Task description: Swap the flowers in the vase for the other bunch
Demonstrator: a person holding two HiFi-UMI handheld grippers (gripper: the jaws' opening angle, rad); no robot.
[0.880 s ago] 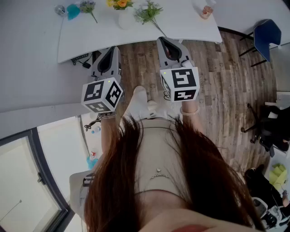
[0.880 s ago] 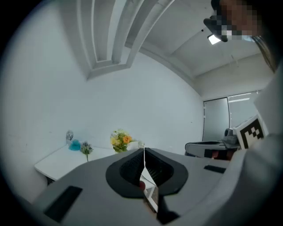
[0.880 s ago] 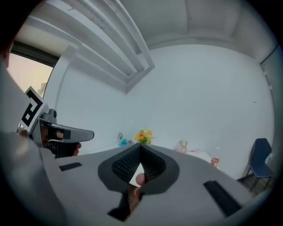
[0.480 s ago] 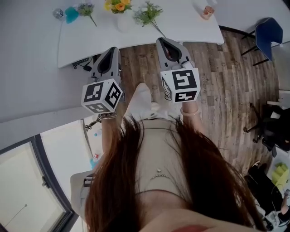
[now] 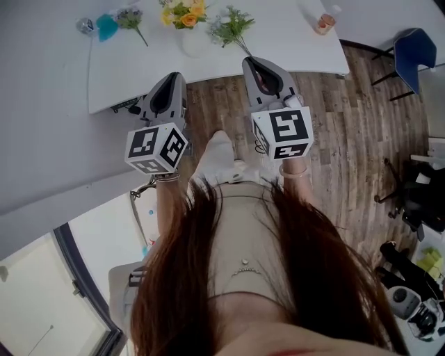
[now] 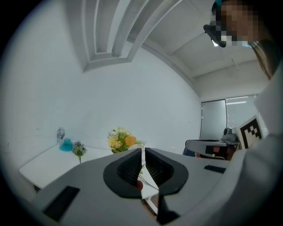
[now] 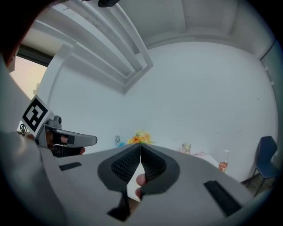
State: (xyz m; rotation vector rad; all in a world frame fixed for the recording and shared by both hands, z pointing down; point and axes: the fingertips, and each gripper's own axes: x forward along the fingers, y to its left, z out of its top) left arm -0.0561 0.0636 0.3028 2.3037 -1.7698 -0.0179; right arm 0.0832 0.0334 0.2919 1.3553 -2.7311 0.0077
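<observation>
Vase (image 5: 193, 42) holding yellow and orange flowers (image 5: 184, 12), upright toward the far side of the white desk (image 5: 292, 35). The other bunch (image 5: 231, 26) lies flat just right of the vase, heads far, stem running near and right. Left tongs (image 5: 169, 87) and right tongs (image 5: 261, 69), both pressed together and empty, are held over the wooden floor (image 5: 348, 104) short of the desk's near edge. The vase lies ahead between them, likely nearer the left; the loose stem points toward the right tongs.

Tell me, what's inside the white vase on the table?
A bunch of yellow and orange flowers sticks out of the vase. Its white wall hides the stems, and any water inside.
</observation>
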